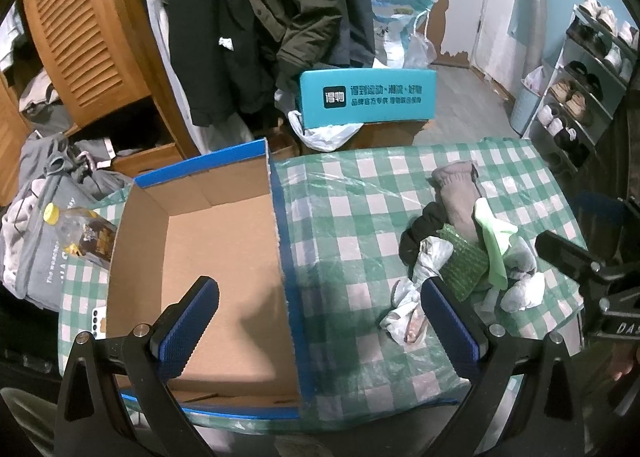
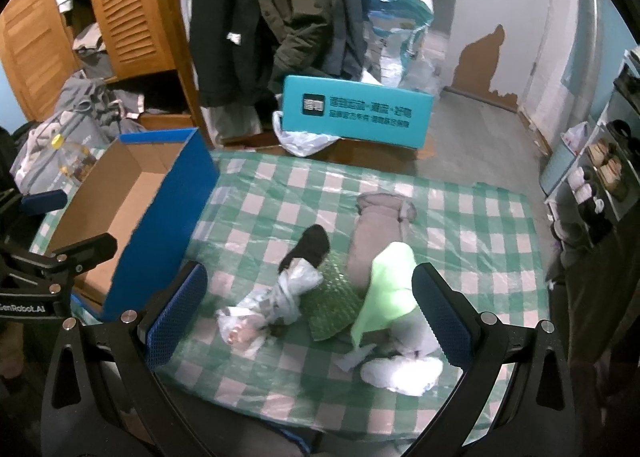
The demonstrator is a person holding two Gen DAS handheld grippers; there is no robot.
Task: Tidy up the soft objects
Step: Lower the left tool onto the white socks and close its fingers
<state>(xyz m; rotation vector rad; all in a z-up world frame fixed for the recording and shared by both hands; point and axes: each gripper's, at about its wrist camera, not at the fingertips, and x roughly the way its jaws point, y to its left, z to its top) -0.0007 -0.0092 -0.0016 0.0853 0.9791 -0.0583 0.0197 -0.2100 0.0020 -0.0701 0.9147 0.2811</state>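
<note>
A heap of soft things lies on the green-checked tablecloth [image 2: 460, 217]: a grey sock [image 2: 374, 233], a light green cloth [image 2: 390, 289], green bubble wrap [image 2: 334, 303], a black sock [image 2: 312, 245], a white crumpled bag [image 2: 280, 299] and a white sock [image 2: 400, 375]. The same heap shows in the left wrist view, with the grey sock [image 1: 458, 197] and green cloth [image 1: 494, 245] on top. An open cardboard box [image 1: 208, 265] with blue outer walls stands to the left, with nothing inside. My left gripper [image 1: 318, 321] hangs open over the box's right wall. My right gripper [image 2: 308, 315] hangs open above the heap.
A plastic bottle [image 1: 80, 235] with a yellow cap lies left of the box, and a white phone [image 1: 98, 323] sits beside the box's near corner. A teal box [image 1: 368, 97] and plastic bags stand beyond the table. A shoe rack [image 1: 580, 97] lines the right wall.
</note>
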